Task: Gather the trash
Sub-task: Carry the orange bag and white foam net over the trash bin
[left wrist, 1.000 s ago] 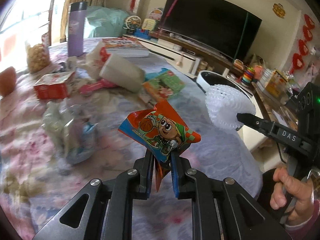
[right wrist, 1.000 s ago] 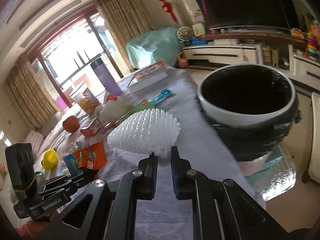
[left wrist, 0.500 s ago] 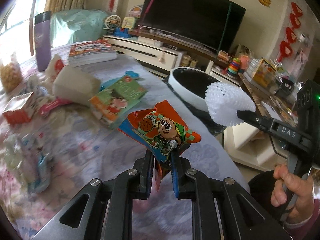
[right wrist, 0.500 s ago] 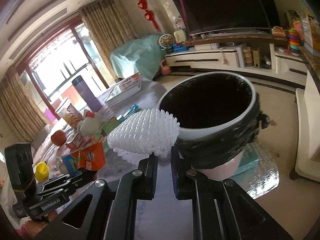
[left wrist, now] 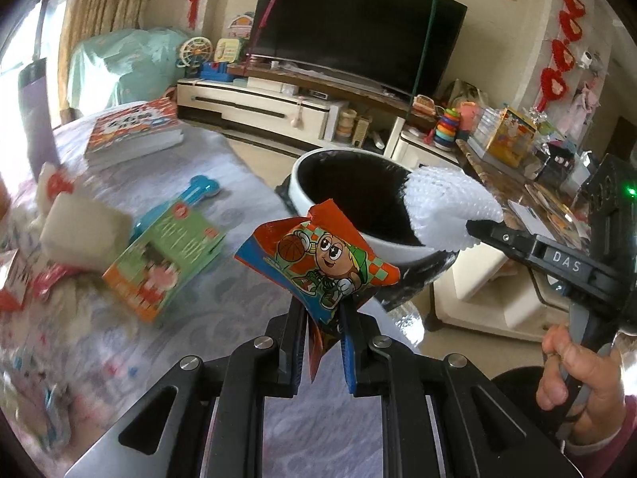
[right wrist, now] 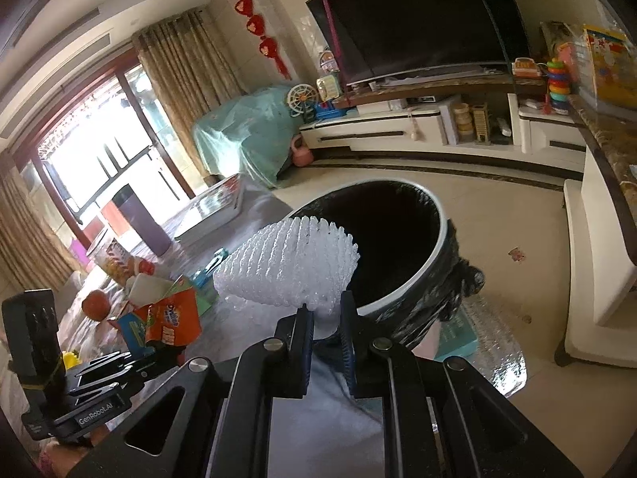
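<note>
White foam netting (right wrist: 288, 269) and an orange snack wrapper (left wrist: 318, 259) are pinched in our right and left jaws. We are carrying both to the black-lined bin (right wrist: 436, 239) at frame centre; releasing over its mouth should come next.

Left wrist view: we look forward along the left gripper (left wrist: 324, 314) over the table (left wrist: 223, 290), close to the trash bin (left wrist: 314, 215). Right wrist view: beside it, facing the same bin (right wrist: 434, 247) from above. Both share bin, television (left wrist: 358, 28) and each other's gripper.
</note>
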{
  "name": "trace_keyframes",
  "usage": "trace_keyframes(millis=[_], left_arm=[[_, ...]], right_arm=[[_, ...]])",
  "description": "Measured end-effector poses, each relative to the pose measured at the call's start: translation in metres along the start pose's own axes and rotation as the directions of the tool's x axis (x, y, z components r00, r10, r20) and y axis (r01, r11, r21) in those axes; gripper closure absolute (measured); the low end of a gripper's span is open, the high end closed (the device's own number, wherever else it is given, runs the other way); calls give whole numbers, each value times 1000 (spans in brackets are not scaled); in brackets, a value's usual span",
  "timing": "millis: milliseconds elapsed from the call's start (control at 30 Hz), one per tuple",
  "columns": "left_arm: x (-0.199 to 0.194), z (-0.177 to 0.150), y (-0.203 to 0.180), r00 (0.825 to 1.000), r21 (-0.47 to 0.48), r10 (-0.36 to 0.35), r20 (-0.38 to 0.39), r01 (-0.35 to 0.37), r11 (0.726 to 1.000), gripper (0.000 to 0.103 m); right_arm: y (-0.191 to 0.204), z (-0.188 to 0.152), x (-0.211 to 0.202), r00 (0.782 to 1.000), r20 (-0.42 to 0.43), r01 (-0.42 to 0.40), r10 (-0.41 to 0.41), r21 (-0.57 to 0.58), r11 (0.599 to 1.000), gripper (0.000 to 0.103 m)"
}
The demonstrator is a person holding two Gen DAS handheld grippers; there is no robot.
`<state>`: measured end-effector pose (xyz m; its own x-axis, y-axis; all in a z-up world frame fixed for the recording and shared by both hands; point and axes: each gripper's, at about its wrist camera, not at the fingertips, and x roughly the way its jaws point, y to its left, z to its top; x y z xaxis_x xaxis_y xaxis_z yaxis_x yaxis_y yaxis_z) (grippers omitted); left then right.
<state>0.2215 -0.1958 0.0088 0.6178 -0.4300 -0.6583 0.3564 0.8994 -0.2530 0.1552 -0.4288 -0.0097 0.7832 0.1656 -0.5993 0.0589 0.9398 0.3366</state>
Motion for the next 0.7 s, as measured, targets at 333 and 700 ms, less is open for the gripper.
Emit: trace_keyframes(millis=[333, 700], left_arm=[[35, 28, -13, 1000, 21, -13, -23, 14, 1000, 89], [67, 57, -20, 998, 23, -18, -52, 19, 1000, 89]], right_arm=[[-20, 18, 13, 1000, -8, 30, -30, 12, 999, 91], [-33, 30, 31, 997, -56, 57, -57, 0, 998, 90]])
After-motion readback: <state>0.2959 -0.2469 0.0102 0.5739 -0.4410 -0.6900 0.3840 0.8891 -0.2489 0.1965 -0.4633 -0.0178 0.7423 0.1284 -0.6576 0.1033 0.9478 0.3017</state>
